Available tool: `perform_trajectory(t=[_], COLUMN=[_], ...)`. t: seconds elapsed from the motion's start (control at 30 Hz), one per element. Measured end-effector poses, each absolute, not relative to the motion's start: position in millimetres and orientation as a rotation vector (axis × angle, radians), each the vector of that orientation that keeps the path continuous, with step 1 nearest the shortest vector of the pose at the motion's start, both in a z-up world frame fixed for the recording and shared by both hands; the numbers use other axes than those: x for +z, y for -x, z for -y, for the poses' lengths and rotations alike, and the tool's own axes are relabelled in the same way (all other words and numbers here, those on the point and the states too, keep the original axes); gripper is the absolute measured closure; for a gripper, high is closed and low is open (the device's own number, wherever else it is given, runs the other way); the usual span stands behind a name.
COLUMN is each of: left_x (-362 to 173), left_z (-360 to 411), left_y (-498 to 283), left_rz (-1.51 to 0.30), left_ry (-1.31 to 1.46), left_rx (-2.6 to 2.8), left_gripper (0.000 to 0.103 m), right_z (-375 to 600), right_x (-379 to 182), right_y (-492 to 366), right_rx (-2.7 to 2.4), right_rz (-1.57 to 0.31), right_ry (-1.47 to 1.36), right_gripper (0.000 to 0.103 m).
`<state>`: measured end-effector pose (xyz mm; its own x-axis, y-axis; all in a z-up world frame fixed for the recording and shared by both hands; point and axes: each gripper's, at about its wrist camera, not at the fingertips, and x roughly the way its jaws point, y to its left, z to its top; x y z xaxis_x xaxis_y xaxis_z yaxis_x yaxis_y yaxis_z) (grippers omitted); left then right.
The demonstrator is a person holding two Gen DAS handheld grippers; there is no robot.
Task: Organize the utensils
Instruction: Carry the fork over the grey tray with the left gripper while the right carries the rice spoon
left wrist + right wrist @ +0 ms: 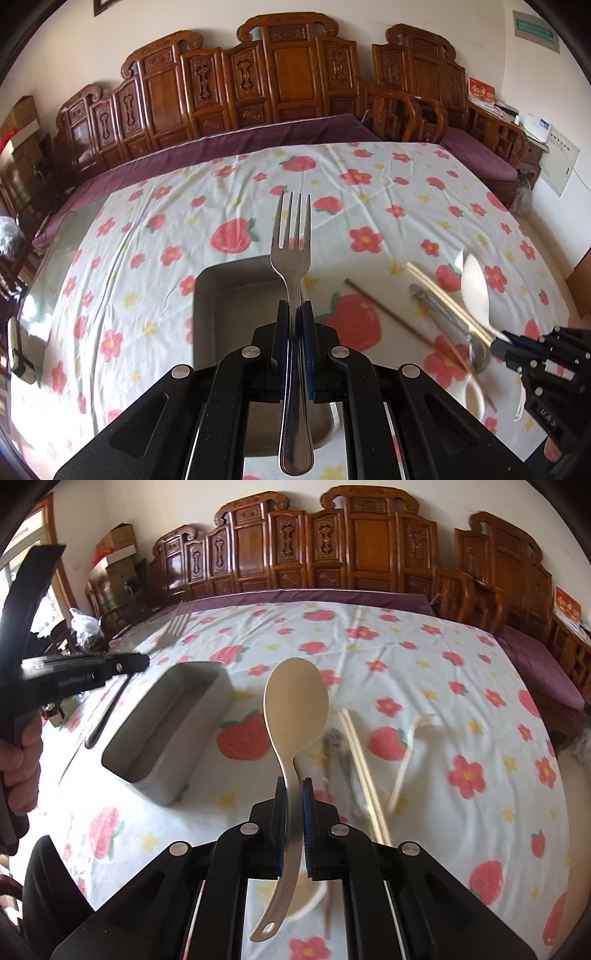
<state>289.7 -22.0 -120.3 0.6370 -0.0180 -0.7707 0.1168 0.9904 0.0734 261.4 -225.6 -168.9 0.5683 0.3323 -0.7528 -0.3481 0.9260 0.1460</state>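
Note:
My left gripper (295, 314) is shut on a steel fork (291, 236), tines pointing away, above a grey rectangular box (199, 302). The right wrist view shows this left gripper (144, 661) at the left with the fork (176, 624). My right gripper (294, 790) is shut on the handle of a beige rice spoon (295, 701), held over the cloth to the right of the box (207, 746). From the left wrist view, the right gripper (498, 338) and its spoon (474, 288) are at the right.
On the strawberry-print tablecloth (461, 686) lie pale chopsticks (364, 764), a metal utensil (336, 749), a beige plastic fork (406, 753), a brown stick (384, 314) and a small spoon (474, 398). A carved wooden bench (280, 74) stands behind. A hand (22, 768) holds the left tool.

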Motion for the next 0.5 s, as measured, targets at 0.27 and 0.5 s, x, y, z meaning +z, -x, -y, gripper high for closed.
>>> perform_trajectory(t=[0.27, 0.5], left_x=[-134.3, -162.8], left_z=[-15.1, -37.5], left_y=[-287.7, -294.6], left_rz=[-0.903, -0.96], left_ry=[-0.095, -0.066], left_rx=[-0.07, -0.064], left_gripper=[0.097, 0.097], right_z=[183.7, 151.3], right_x=[-155.0, -152.3], right_y=[-265.8, -268.4], right_rx=[0.436, 0.469], right_rz=[-0.868, -0.873], right_ry=[0.039, 0.059], right_gripper=[0.094, 0.094])
